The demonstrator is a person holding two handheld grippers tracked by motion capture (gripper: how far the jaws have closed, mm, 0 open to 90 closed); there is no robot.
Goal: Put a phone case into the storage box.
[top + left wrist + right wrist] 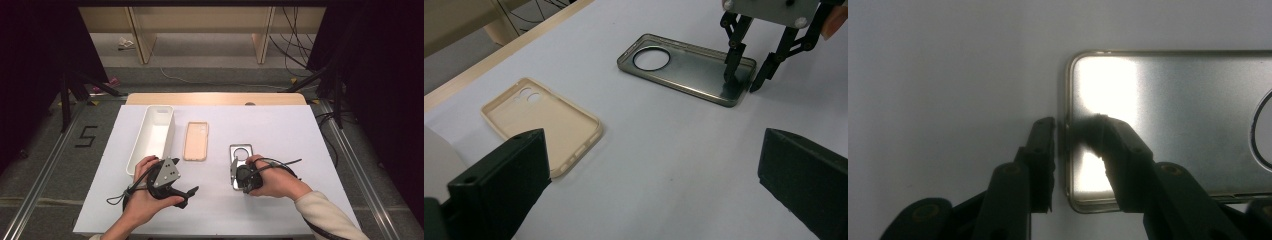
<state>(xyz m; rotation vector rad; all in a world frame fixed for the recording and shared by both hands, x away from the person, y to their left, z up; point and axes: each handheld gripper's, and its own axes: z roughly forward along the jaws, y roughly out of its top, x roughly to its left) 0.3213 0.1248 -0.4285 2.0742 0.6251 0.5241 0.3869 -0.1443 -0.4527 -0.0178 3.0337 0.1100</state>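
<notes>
Right gripper (1075, 127) straddles the near short rim of the grey phone case (241, 165), one jaw inside, one outside, narrow but not clearly pinching. Case lies flat on the white table (280, 135), right of the beige case (195, 141). Left gripper (649, 180) gapes wide, empty.

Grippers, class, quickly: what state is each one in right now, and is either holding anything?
Left gripper: open, holding nothing, away from both cases.
Right gripper: jaws astride the end wall of the grey phone case, one inside, one outside; not yet clamped, case still flat on the table.

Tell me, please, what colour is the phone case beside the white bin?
Pale beige phone case; clearest in the left gripper view.
</notes>
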